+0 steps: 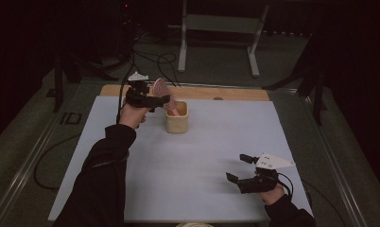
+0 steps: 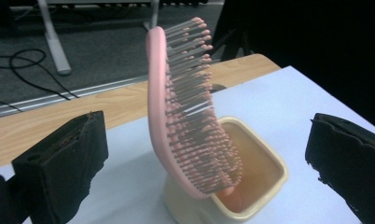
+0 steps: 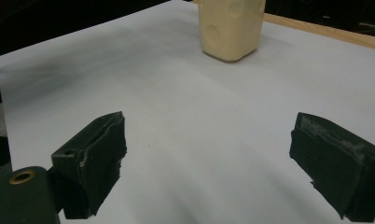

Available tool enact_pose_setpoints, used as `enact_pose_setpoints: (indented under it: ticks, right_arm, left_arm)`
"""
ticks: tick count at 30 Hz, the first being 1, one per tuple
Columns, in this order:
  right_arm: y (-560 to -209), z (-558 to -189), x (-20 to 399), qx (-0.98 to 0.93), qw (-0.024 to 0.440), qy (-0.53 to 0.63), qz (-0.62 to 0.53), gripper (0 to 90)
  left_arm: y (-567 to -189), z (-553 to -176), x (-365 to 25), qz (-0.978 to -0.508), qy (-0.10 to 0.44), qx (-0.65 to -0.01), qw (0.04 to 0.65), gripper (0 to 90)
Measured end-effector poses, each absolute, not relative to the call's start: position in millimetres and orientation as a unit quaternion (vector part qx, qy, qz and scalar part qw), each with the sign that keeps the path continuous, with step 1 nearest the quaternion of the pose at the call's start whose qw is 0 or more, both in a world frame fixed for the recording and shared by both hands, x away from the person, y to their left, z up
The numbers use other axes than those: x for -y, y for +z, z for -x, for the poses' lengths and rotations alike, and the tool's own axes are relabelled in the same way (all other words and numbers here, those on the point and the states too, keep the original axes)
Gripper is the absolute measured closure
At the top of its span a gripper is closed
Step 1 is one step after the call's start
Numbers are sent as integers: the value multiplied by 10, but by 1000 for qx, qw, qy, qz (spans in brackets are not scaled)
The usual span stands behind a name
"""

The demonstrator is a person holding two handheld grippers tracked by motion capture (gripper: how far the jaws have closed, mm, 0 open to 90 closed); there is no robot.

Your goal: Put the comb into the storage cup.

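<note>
Here the cream cup (image 1: 177,118) stands near the far wooden edge of the white sheet (image 1: 202,156) with broad bare sheet around it, the pink hairbrush (image 2: 185,112) propped inside, while the left gripper (image 1: 155,100) gapes wide beside the brush, touching nothing, and the right gripper (image 1: 239,168), well apart, spreads its 2 jaws over bare sheet

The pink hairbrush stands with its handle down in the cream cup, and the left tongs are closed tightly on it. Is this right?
Not quite. The hairbrush does stand handle-down in the cup, but the left tongs are open, jaws clear of it on both sides, as the left gripper view shows.
</note>
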State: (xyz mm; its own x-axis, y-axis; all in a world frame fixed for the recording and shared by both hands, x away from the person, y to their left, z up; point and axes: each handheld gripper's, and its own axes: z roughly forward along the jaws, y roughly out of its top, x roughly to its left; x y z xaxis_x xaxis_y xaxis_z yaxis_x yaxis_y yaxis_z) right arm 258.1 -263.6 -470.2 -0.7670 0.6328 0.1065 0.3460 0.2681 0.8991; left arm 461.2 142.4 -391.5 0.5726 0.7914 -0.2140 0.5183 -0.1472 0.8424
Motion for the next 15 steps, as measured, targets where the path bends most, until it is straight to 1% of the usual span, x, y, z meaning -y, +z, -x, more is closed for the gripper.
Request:
enact_pose_setpoints:
  ticks: [3, 7, 15]
  right_arm:
    - [-4702, -2582, 2634, -785, 140, 518, -310, 103]
    - [-4706, -2586, 2631, -786, 139, 517, -310, 103]
    - [-4696, -2574, 2635, -784, 140, 518, -311, 103]
  left_arm:
    - [-3921, -4603, -1431, -749, 133, -439, 478, 0]
    - [-3913, -4572, -1466, -748, 142, -434, 482, 0]
    - [-3886, -4498, -1529, -759, 135, -416, 482, 0]
